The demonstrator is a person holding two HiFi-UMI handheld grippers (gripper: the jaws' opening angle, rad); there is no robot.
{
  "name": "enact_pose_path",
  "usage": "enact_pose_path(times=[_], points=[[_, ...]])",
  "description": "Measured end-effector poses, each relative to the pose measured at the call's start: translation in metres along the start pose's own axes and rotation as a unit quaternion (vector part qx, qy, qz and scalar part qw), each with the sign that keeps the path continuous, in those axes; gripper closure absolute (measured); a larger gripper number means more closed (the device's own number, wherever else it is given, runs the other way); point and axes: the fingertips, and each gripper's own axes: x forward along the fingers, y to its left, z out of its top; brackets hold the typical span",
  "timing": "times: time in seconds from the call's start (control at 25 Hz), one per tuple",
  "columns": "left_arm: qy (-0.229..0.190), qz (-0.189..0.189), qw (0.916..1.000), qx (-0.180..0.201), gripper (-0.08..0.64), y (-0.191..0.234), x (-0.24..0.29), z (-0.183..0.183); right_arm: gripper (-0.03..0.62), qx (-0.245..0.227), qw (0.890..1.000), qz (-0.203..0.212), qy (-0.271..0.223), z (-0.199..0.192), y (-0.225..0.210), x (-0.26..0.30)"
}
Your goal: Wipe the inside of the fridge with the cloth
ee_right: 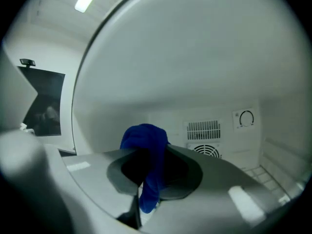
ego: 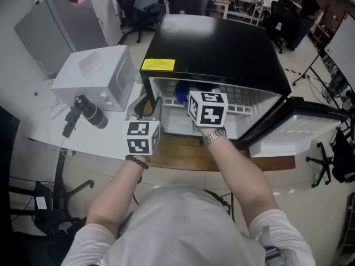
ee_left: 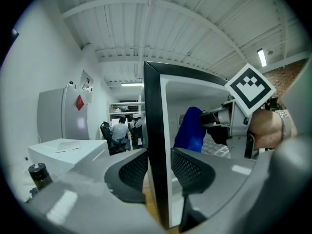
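Observation:
A black mini fridge [ego: 216,43] stands open on a wooden board, its inside white. My right gripper [ee_right: 151,172] is inside it, shut on a bunched blue cloth [ee_right: 148,150] that hangs down between the jaws. It faces the back wall with a vent grille [ee_right: 204,129] and a dial [ee_right: 246,118]. From above, the cloth [ego: 182,91] shows at the upper left of the cavity, ahead of the right marker cube [ego: 208,108]. My left gripper [ee_left: 158,172] has one jaw on each side of the fridge's left wall edge [ee_left: 155,130], with the pads against it.
The fridge door [ego: 299,129] hangs open to the right. A wire shelf [ego: 244,101] crosses the cavity. Left of the fridge sit a white box-like appliance [ego: 97,76] and a black cylinder [ego: 91,112] on a white table. People sit at desks behind.

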Motion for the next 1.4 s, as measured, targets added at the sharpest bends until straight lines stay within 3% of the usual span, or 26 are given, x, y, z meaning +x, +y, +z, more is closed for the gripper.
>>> enact_pose_path(times=[0.2, 0.4, 0.84, 1.4], points=[[0.006, -0.007, 1.0000, 0.000, 0.419, -0.001, 0.000, -0.003, 0.548, 0.013, 0.999, 0.043, 0.013, -0.015, 0.035, 0.012], [0.002, -0.008, 1.0000, 0.005, 0.419, 0.000, 0.000, -0.003, 0.548, 0.006, 0.997, 0.050, 0.055, -0.055, 0.046, 0.024], [-0.007, -0.016, 0.9998, 0.000, 0.419, 0.000, -0.002, -0.001, 0.548, -0.058, 0.995, 0.008, 0.080, -0.077, 0.040, 0.020], [-0.017, -0.031, 0.9993, -0.013, 0.419, 0.000, -0.003, -0.002, 0.548, -0.070, 0.994, -0.042, 0.070, -0.075, 0.012, -0.002]])
